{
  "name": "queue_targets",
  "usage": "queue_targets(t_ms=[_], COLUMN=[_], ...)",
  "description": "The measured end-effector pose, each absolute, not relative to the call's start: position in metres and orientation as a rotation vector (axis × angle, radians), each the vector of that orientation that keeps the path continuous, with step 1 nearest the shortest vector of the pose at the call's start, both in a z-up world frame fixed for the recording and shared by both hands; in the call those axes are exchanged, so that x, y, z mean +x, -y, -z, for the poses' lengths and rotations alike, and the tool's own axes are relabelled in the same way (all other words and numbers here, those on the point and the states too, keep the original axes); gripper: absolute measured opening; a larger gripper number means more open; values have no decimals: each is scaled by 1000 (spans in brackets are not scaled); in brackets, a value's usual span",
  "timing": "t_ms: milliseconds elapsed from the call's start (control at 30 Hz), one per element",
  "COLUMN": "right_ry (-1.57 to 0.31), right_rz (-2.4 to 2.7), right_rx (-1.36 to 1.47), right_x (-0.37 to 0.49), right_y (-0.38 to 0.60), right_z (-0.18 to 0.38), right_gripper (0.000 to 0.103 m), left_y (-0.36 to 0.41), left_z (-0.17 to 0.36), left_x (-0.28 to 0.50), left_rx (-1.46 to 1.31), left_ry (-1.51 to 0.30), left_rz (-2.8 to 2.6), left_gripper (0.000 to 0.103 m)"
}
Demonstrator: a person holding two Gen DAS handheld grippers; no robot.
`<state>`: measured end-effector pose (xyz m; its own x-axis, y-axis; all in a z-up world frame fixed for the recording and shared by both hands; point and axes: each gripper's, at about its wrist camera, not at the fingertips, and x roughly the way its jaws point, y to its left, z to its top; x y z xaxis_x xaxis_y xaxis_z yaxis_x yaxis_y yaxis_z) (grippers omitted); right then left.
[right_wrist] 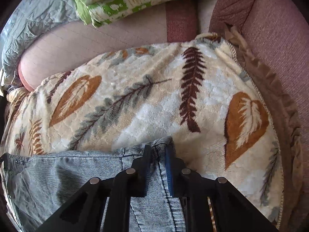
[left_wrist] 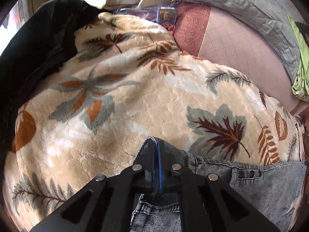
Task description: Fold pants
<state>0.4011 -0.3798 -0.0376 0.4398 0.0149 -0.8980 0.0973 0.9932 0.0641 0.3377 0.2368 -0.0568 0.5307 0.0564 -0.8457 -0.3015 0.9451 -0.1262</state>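
We see soft daylight in both views — brightest at the upper left of the left wrist view, where a window (left_wrist: 11,17) blows out to white. The blanket (left_wrist: 119,100) shows pale sunlit patches with gentle shadows in its folds. Each claw (right_wrist: 157,152) reads as near-black silhouette. Fisheye bending curves the edges, and dark vignette fills the corners — detail there turns soft.

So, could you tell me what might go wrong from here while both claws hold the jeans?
1. The left claw pinches only a narrow fold at the edge of the jeans, so the denim could slip out.
2. The right claw grips just as close to the edge.
3. The plush leaf blanket underneath is rumpled, so the fold may land crooked.
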Motion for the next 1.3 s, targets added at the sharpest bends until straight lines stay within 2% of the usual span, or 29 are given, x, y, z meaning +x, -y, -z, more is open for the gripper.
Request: queue_targets(t_ms=[133, 200, 233, 267, 333, 400, 467, 500, 533, 700, 767, 800, 867, 900, 933, 1133, 1233, 1300], right_ry=[-975, -955, -995, -1081, -1151, -1104, -1080, -1085, -1099, -1181, -1203, -1232, -1281, -1288, -1286, -1195, -1257, -1323], right_rz=[76, 124, 127, 103, 113, 108, 122, 136, 140, 96, 82, 78, 124, 131, 124, 134, 164, 179], right_rx=[120, 100, 91, 93, 135, 233, 312, 334, 355, 526, 526, 515, 436, 409, 390, 252, 219, 192], right_x=[384, 386, 394, 403, 402, 385, 364, 353, 343, 317, 319, 323, 330, 331, 331, 302, 295, 294], right_y=[380, 379, 379, 379, 386, 401, 418, 425, 432, 447, 439, 433, 423, 419, 414, 399, 406, 410], right_z=[2, 9, 23, 44, 68, 65, 59, 58, 58, 80, 85, 90, 98, 97, 92, 35, 61, 94], right_gripper=[15, 16, 31, 53, 57, 58, 69, 71, 71, 69, 55, 52, 36, 32, 14, 12, 14, 24], left_y=[-226, -220, -218, -219, -224, -233, -238, -238, -238, -220, -210, -206, -197, -192, -189, -177, -183, -186], left_z=[28, 35, 46, 58, 74, 70, 55, 48, 41, 36, 40, 44, 61, 70, 78, 95, 96, 95], left_x=[326, 330, 338, 342, 341, 326, 305, 291, 278, 231, 224, 223, 230, 233, 236, 245, 249, 250], left_rx=[-194, -170, -153, -139, -159, -202, -202, -198, -192, -186, -198, -195, -179, -151, -116, 4, -2, -11], left_ry=[-819, -829, -886, -937, -998, -958, -900, -867, -835, -858, -865, -882, -955, -996, -1023, -1080, -1094, -1104], left_rz=[-261, -284, -291, -328, -363, -376, -385, -381, -373, -260, -221, -219, -213, -223, -240, -259, -272, -267], left_gripper=[3, 3, 5, 7, 10, 21, 50, 55, 59, 59, 59, 59, 61, 61, 61, 63, 75, 76])
